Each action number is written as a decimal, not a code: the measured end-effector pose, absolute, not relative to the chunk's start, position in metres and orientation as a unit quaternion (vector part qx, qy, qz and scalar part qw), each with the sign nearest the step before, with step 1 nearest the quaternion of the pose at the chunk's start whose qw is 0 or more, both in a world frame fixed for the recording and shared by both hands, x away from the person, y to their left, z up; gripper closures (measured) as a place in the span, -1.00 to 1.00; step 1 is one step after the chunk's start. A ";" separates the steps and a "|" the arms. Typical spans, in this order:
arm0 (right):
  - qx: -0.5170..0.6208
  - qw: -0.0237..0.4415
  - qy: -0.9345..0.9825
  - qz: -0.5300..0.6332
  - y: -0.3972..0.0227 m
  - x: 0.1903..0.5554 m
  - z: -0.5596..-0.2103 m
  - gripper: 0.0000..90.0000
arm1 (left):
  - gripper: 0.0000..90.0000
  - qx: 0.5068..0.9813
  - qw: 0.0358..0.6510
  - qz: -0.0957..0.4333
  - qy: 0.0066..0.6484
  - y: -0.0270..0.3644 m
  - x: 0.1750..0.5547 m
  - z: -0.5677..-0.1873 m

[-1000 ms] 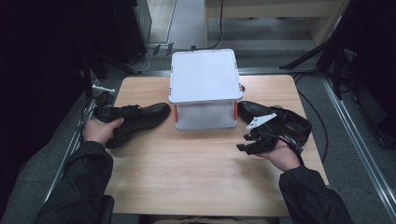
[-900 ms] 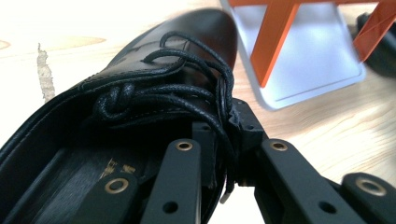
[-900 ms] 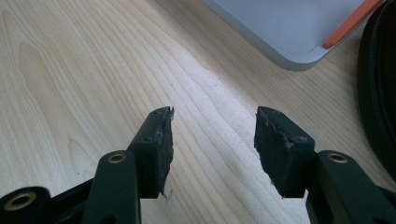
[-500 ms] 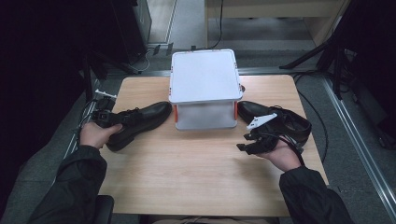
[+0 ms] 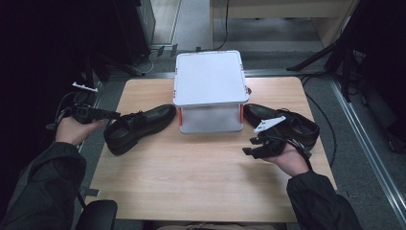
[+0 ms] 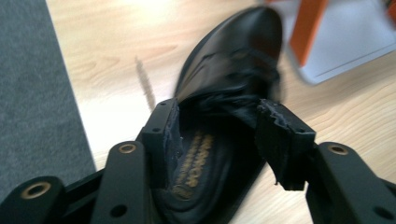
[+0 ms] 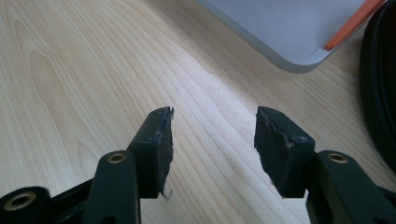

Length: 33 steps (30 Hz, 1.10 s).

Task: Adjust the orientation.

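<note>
Black leather shoes, two in all, flank one white lidded plastic box [image 5: 208,91] on the pale wooden surface [image 5: 191,177]: left shoe [image 5: 139,127] at 9 o'clock, right shoe [image 5: 287,123] at 3 o'clock. The left gripper [image 5: 103,115], jaws apart, has drawn back leftward off its shoe's heel. The right gripper [image 5: 253,146], jaws apart and empty, hovers near 4 o'clock.

We are in what looks like a lab or studio set up for recording, not a home. We see a plain wooden table [image 5: 201,191] standing alone on grey carpet [image 5: 364,158], with black cables [image 5: 321,115] trailing over the floor, dark stand legs [image 5: 330,60] at the right, and a pale wooden desk [image 5: 282,7] behind. The edges lie in darkness.
</note>
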State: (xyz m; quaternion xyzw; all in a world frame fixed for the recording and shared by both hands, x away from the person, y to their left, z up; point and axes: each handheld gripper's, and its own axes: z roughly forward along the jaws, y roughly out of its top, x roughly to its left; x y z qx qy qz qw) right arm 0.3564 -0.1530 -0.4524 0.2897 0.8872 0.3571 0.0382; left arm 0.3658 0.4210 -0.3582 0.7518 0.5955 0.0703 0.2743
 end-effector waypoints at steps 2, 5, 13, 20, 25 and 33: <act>0.293 0.038 0.887 0.355 -0.154 0.356 -0.452 0.06 | 0.04 0.755 0.259 0.068 0.598 0.427 0.371 -0.368; 0.294 0.039 0.886 0.356 -0.156 0.357 -0.452 0.06 | 0.01 0.753 0.263 0.058 0.600 0.435 0.374 -0.379; 0.299 0.040 0.885 0.356 -0.157 0.356 -0.453 0.06 | 0.16 0.773 0.235 0.040 0.588 0.428 0.382 -0.409; 0.294 0.042 0.886 0.356 -0.156 0.357 -0.453 0.06 | 0.73 0.768 0.217 0.054 0.600 0.425 0.381 -0.409; 0.296 0.042 0.886 0.353 -0.156 0.357 -0.452 0.06 | 0.89 0.778 0.196 0.048 0.595 0.406 0.367 -0.405; 0.293 0.043 0.888 0.352 -0.153 0.357 -0.453 0.06 | 0.82 0.719 0.226 0.031 0.657 0.379 0.334 -0.408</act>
